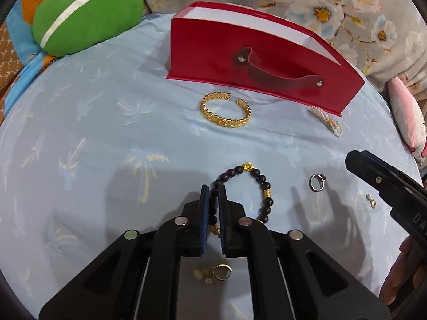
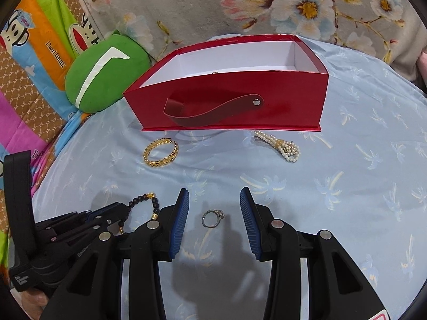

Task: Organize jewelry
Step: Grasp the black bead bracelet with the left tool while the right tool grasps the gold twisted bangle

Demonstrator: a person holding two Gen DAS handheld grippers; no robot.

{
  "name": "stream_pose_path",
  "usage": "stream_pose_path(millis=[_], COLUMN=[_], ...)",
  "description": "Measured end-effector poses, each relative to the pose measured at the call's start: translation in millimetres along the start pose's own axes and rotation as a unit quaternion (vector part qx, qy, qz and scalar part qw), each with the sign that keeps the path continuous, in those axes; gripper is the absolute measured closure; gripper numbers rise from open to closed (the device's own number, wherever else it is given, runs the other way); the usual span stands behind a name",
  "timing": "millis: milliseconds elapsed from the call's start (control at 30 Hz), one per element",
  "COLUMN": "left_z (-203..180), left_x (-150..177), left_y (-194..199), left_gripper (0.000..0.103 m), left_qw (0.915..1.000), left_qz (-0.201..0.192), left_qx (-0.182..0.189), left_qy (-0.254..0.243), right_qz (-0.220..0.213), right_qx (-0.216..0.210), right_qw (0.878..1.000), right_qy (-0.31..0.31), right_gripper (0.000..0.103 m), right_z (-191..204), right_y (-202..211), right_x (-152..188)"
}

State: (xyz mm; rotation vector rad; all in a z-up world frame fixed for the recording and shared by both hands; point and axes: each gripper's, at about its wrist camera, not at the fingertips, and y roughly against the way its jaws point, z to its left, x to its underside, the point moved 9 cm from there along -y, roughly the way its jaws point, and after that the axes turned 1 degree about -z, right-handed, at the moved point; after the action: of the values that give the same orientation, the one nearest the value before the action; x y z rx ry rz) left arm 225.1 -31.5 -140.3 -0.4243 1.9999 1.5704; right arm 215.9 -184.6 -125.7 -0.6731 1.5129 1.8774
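Observation:
My left gripper (image 1: 213, 190) is shut on the dark beaded bracelet (image 1: 263, 184), which lies on the blue sheet; it also shows in the right wrist view (image 2: 138, 200). My right gripper (image 2: 214, 196) is open, its fingers either side of a silver ring (image 2: 212, 217), also in the left wrist view (image 1: 317, 182). A gold cuff bracelet (image 1: 225, 109) (image 2: 161, 152) and a pearl piece (image 1: 329, 122) (image 2: 279, 144) lie in front of the open red box (image 1: 267, 61) (image 2: 226, 101).
A small earring (image 1: 371, 201) lies right of the ring. A gold hoop earring (image 1: 222, 271) and small pale pieces lie under my left gripper. A green cushion (image 1: 85, 16) (image 2: 106, 72) sits back left. Floral fabric (image 2: 240, 5) lies behind the box.

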Motion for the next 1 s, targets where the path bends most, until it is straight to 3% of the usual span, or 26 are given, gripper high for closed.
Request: stream_pose_path(millis=[167, 200, 300, 400, 567, 633, 667, 1000], left_z=[-2.9, -2.9, -2.3, -5.3, -10.4, -12.3, -12.8, -3.8], left_x=[0.6, 0.7, -2.3, -5.8, -1.6, -0.8, -0.7, -14.6], left_y=[-1.2, 0.7, 5.1, 9.5, -3.3, -3.9, -4.6, 21.9], left_gripper=[0.093, 0.088, 0.059, 0.059, 0.064, 0.089, 0.095, 0.097], left_qw=[0.9998, 0.9997, 0.9998, 0.9996, 0.9998, 0.9998, 0.9997, 0.9992], left_qz=[0.004, 0.003, -0.007, -0.014, 0.003, -0.001, 0.0, -0.032], left_qx=[0.016, 0.021, 0.015, 0.024, 0.019, 0.01, 0.009, 0.022], left_qy=[0.004, 0.009, 0.007, 0.008, -0.007, -0.019, -0.021, -0.012], right_qz=[0.001, 0.0, -0.002, -0.001, 0.002, 0.003, 0.004, 0.042], right_qx=[-0.006, -0.007, -0.009, -0.008, -0.008, -0.007, -0.007, -0.051], right_qw=[1.0, 1.0, 1.0, 1.0, 1.0, 1.0, 1.0, 0.997], right_qy=[0.02, 0.021, 0.019, 0.017, 0.016, 0.021, 0.025, 0.039], right_gripper=[0.064, 0.064, 0.064, 0.064, 0.064, 0.064, 0.064, 0.064], right_z=[12.7, 13.6, 13.8, 11.9, 11.2, 13.1, 14.8, 50.4], right_y=[-8.9, -9.1, -9.9, -10.8, -12.8, -15.0, -17.0, -69.7], right_x=[-7.9, -9.3, -13.4, -13.1, -12.3, -14.1, -15.8, -37.1])
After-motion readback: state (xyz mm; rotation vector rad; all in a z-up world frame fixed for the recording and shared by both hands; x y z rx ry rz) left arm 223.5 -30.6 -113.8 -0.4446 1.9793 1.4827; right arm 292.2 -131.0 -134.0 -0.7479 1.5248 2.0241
